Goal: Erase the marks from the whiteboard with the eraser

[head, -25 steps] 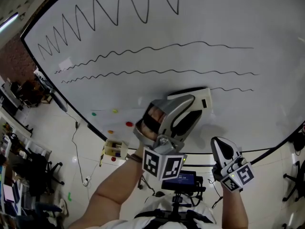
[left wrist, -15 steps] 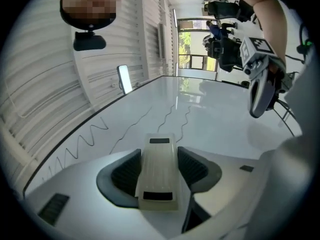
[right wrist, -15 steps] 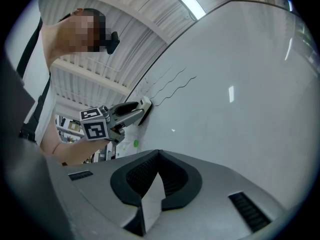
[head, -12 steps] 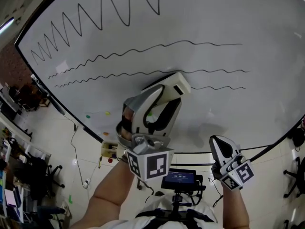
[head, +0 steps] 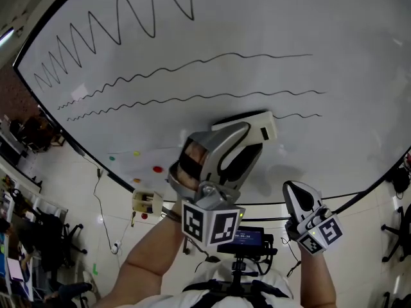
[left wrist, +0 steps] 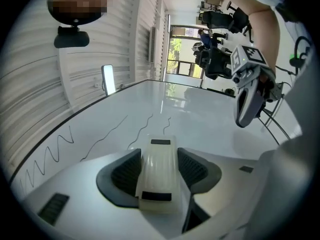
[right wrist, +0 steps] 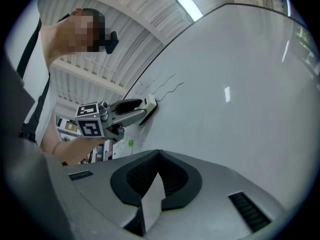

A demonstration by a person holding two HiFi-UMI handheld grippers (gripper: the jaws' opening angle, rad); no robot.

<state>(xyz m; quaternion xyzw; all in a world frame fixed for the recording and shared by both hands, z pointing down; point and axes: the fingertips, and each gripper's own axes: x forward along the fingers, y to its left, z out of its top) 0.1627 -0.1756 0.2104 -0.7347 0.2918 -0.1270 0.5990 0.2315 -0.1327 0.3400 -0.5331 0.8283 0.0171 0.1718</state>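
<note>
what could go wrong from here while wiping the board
1. The cream rectangular eraser sits lengthwise in the jaws of the left gripper. Pressing hard on the white whiteboard might twist it loose.
2. The short black wavy stub right of the eraser is easy to miss.
3. A low sweep leftward could knock the small red round magnet.

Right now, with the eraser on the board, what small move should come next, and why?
With the left gripper, probably slide the eraser right along the lowest wavy line: a short unerased stretch lies just beyond the eraser's right end.
</note>
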